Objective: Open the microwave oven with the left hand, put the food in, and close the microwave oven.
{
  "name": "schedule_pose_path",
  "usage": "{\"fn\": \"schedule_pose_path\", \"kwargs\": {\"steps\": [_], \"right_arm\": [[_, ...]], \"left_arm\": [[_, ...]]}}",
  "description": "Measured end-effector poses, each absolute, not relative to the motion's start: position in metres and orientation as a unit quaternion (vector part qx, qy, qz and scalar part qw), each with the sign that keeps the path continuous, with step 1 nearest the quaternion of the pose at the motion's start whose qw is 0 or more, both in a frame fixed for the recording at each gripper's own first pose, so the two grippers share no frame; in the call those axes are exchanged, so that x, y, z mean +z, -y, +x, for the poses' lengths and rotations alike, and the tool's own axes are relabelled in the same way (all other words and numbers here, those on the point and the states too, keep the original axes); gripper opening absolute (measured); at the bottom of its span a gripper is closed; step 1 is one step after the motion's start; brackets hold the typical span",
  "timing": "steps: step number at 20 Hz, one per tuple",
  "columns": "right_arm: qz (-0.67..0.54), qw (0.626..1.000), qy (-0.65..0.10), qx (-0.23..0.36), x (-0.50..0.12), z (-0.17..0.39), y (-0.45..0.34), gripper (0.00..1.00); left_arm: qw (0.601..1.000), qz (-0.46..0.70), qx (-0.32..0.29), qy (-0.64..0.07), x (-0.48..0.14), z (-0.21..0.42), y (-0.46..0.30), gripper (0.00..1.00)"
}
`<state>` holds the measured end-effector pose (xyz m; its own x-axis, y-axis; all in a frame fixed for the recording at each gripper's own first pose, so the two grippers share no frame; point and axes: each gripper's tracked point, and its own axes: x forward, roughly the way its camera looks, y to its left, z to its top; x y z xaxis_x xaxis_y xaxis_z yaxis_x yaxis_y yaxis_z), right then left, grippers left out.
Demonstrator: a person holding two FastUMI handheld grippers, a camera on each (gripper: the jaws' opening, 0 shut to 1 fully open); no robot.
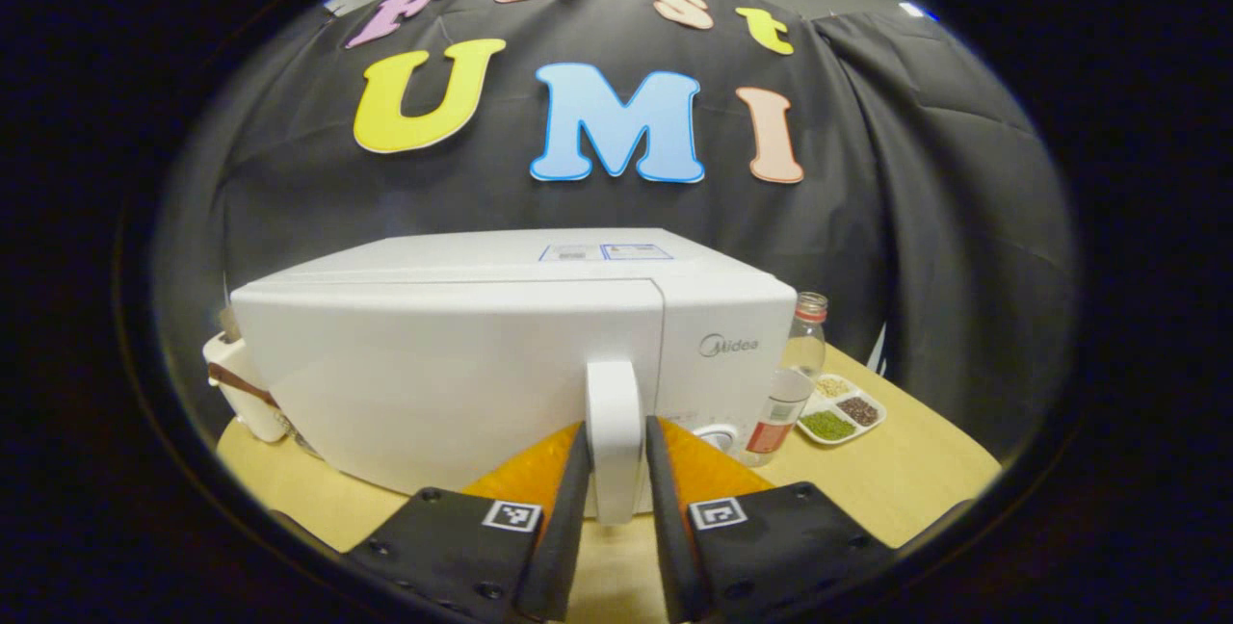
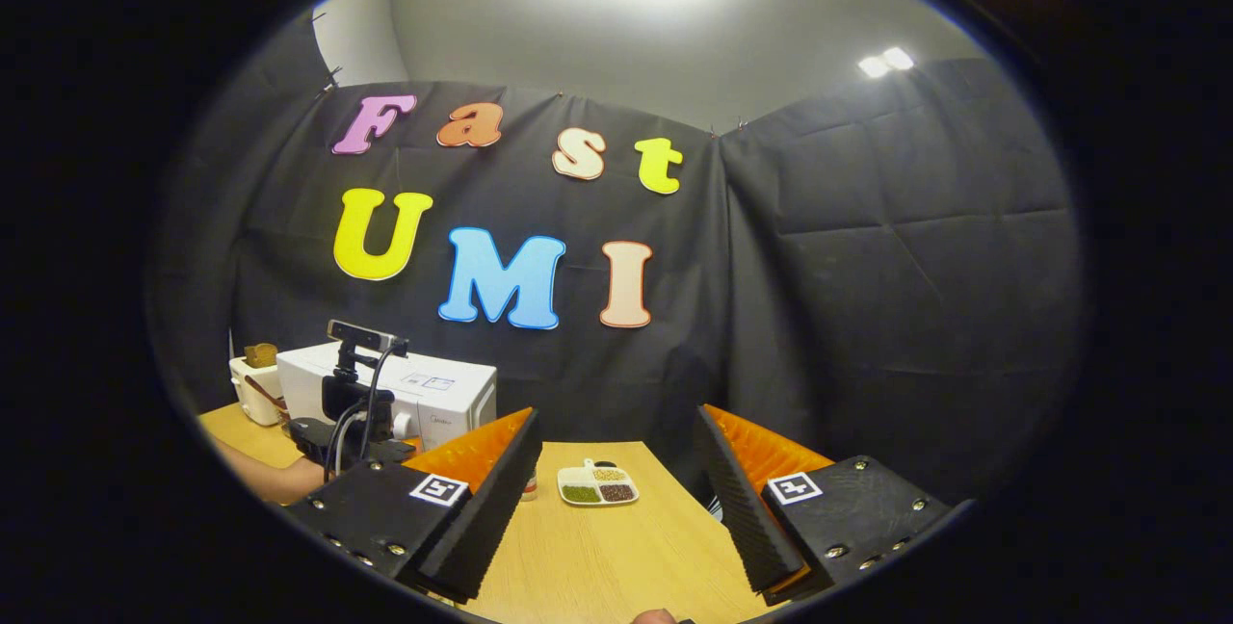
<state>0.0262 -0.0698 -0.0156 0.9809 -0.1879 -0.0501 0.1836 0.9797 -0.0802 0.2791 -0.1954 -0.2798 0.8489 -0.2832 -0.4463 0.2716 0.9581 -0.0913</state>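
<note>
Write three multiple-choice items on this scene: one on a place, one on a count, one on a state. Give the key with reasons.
1. The left gripper straddles the:
A. bottle
B. door handle
C. dish

2. Compartments in the white dish:
A. two
B. three
C. five

3. The microwave oven door is:
A. closed
B. wide open
C. removed

Key:
1 B, its fingers flank the white door handle.
2 B, three fillings sit apart.
3 A, the door lies flush with the front.
</note>
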Motion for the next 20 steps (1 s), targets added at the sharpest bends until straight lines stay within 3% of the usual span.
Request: {"fn": "schedule_pose_path", "kwargs": {"steps": [12,20], "right_arm": [[-0.028,0.996,-0.018,-0.079,-0.015,0.015,0.100,0.97],[-0.024,0.998,-0.025,-0.043,-0.021,0.028,0.120,0.97]], "left_arm": [[0.957,0.004,-0.118,-0.265,-0.277,0.277,0.192,0.14],[0.959,-0.013,-0.086,-0.271,-0.276,0.274,0.190,0.07]]}}
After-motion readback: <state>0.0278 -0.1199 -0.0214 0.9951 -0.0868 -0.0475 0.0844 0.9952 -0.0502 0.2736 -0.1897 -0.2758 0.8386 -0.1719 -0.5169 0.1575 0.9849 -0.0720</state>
